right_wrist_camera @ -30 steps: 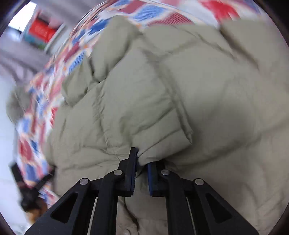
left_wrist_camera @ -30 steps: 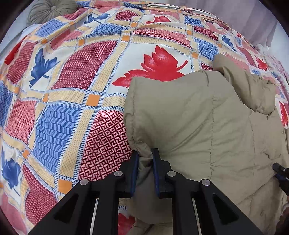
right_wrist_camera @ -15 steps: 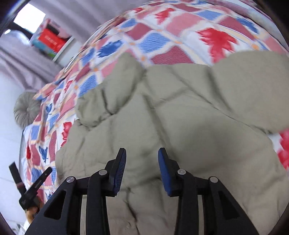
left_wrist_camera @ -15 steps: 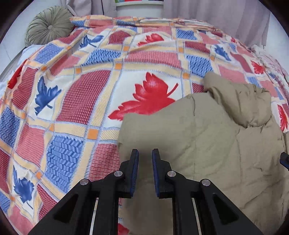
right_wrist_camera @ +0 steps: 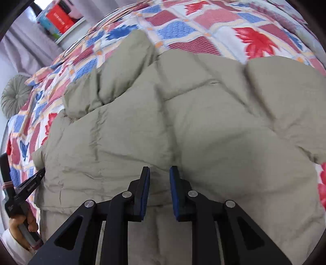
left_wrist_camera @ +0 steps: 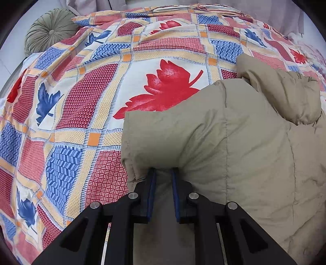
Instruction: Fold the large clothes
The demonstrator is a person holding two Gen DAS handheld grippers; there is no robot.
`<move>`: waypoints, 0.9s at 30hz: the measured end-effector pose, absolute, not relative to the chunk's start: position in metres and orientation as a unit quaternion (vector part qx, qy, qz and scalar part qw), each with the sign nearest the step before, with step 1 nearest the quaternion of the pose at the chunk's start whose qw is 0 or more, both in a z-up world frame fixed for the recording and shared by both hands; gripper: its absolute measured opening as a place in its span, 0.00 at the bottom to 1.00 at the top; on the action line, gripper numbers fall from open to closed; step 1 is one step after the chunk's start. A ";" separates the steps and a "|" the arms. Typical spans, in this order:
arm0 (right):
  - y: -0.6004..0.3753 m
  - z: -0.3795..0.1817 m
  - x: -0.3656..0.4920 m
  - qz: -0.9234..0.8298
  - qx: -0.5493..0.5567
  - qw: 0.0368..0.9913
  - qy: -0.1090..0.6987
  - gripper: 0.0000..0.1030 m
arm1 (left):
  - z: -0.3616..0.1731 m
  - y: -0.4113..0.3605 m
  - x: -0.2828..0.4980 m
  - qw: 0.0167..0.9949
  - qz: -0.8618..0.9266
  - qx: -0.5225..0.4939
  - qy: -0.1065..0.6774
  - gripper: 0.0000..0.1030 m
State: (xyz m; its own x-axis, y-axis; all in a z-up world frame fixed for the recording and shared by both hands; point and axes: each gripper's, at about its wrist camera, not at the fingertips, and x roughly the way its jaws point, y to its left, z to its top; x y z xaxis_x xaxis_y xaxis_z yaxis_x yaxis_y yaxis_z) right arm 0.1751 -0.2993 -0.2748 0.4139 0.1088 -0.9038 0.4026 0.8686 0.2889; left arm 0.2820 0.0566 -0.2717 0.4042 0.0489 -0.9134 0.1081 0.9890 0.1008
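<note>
Left gripper [left_wrist_camera: 163, 173] fingertips buried under puffy jacket [left_wrist_camera: 234, 142] fold; jacket cut off lower right; right-wrist view bedspread [right_wrist_camera: 203, 20] blurred.

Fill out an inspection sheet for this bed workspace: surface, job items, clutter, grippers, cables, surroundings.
Surface: bed under a patchwork bedspread with red and blue leaf prints, mostly bare.
Job's things: one puffy beige quilted jacket, lying bunched on the bedspread, edges uneven.
Clutter: round pleated olive cushion at the bed's far corner.
Grippers: left gripper pushed into a jacket fold, tips hidden by fabric, nearly shut; right gripper just been closing, over the jacket, pads apart, no pinch evident.
Cables: nothing seen.
Surroundings: grey curtains, a white shelf holding a red box.
</note>
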 end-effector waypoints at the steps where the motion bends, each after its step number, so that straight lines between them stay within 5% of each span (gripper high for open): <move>1: -0.305 -0.272 0.169 -0.091 0.252 0.803 0.532 0.25 | -0.268 0.056 0.281 0.835 -0.017 0.075 0.545 0.17; 24: -0.338 -0.251 0.041 -0.081 0.373 0.746 0.546 0.59 | -0.229 -0.062 0.133 0.786 -0.136 0.055 0.601 0.17; 25: -0.342 -0.250 0.037 -0.083 0.376 0.745 0.544 0.59 | -0.229 -0.069 0.129 0.784 -0.140 0.056 0.602 0.38; 27: -0.353 -0.247 0.028 -0.089 0.382 0.745 0.540 0.59 | -0.227 -0.080 0.124 0.787 -0.138 0.058 0.599 0.98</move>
